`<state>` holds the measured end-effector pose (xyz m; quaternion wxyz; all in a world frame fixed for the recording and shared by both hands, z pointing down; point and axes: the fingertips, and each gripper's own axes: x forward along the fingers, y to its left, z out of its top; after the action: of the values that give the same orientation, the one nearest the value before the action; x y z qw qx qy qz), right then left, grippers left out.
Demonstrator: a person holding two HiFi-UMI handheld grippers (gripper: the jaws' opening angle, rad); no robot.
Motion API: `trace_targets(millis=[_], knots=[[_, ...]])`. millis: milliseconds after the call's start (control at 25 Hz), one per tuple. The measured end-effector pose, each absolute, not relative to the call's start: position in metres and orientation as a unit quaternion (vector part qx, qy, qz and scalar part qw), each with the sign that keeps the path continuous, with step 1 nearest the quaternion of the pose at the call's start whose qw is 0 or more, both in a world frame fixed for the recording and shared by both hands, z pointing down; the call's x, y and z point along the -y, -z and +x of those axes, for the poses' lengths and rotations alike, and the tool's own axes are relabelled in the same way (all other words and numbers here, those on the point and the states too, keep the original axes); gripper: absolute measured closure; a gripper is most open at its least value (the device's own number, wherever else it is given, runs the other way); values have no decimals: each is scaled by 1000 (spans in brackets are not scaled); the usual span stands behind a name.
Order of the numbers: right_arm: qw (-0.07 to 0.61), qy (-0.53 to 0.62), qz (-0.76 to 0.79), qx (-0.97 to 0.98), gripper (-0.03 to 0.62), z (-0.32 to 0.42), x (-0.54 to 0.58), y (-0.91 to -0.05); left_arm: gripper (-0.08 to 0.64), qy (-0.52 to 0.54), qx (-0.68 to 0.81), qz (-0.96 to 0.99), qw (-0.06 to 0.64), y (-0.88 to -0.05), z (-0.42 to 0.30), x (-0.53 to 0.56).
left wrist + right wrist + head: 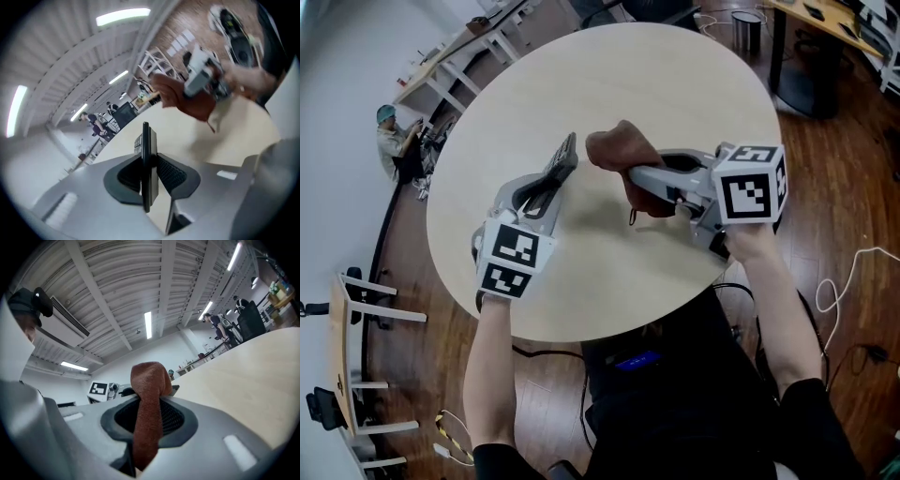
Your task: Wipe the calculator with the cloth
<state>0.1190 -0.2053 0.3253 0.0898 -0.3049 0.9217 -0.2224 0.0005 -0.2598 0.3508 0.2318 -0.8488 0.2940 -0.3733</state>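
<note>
Now, one calculator [563, 157] and one brown cloth [617, 148] are above the round table [675, 84], near the frame's centre. The left gripper [551, 183] pinches the calculator, which stands on its edge. The right gripper [635, 180] pinches the cloth just beside it. One metal bin [747, 30] stands at the top, and one white cable [839, 286] lies at the right.

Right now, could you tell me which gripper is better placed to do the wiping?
Right. The right gripper is shut on the brown cloth, close beside the calculator, which the left gripper clamps.
</note>
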Motion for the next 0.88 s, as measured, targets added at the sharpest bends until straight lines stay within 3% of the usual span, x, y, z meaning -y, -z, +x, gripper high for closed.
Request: trace_targets(millis=[240,360,600,880], knots=[[137,216,-332,-908,508,131,209,-324,476,28,-269,-953,-139,-296,-25,253],[143,196,-323,-915,508,117,215,-316,477,-114,-213,-934,-264,-294,-23,246],[53,96,-293,-950,508,13,235,-282,488,-185,-149,-919,-315,-283,-42,246],[1,122,-372,-920,508,43,279,-321,486,-282,-131,-870,-383,-283,-63,257]])
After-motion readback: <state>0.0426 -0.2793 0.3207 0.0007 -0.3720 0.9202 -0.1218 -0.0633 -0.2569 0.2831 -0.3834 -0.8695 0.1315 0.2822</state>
